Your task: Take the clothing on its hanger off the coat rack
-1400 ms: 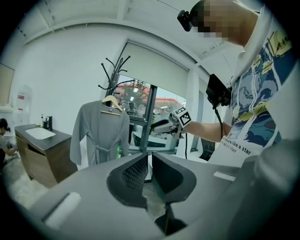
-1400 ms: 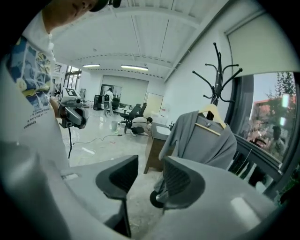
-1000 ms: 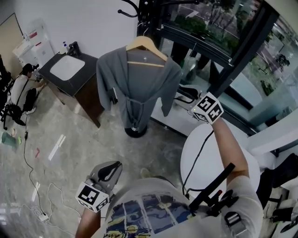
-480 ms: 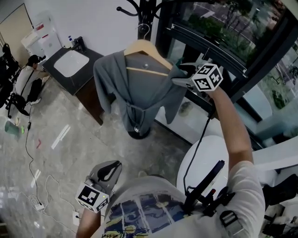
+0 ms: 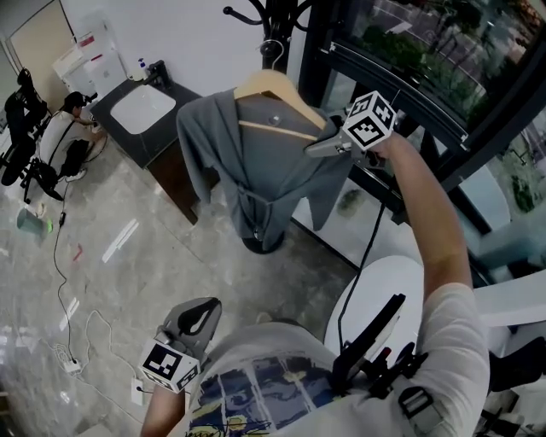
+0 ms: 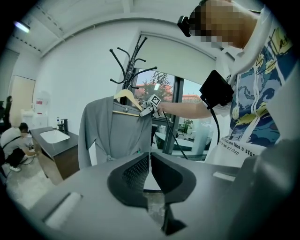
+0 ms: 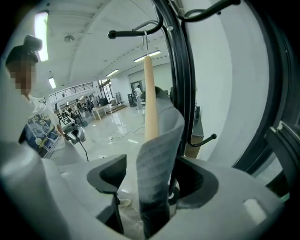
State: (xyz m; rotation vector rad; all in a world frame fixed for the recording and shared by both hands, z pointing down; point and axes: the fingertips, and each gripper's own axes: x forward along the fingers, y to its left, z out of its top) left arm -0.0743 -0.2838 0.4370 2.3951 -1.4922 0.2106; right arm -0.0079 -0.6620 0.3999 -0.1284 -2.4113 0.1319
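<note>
Left gripper [image 5: 203, 309]: held low beside the person's torso. Its fingers [image 6: 133, 171] are closed tip to tip, with nothing between them. The grey clothing [image 5: 256, 162] hangs well ahead of and above these fingers. It is on a wooden hanger [image 5: 277, 85] whose hook sits on a branch of the black coat rack [image 5: 273, 26].

Right gripper [image 5: 328, 147]: held high at the hanger's right end. Its fingers [image 7: 105, 173] stand wide, with the clothing's shoulder fold and the hanger tip between them. The fabric is clear of the left-hand finger and close to the right-hand one; contact there cannot be confirmed. The coat rack pole stands just beyond these fingers.
</note>
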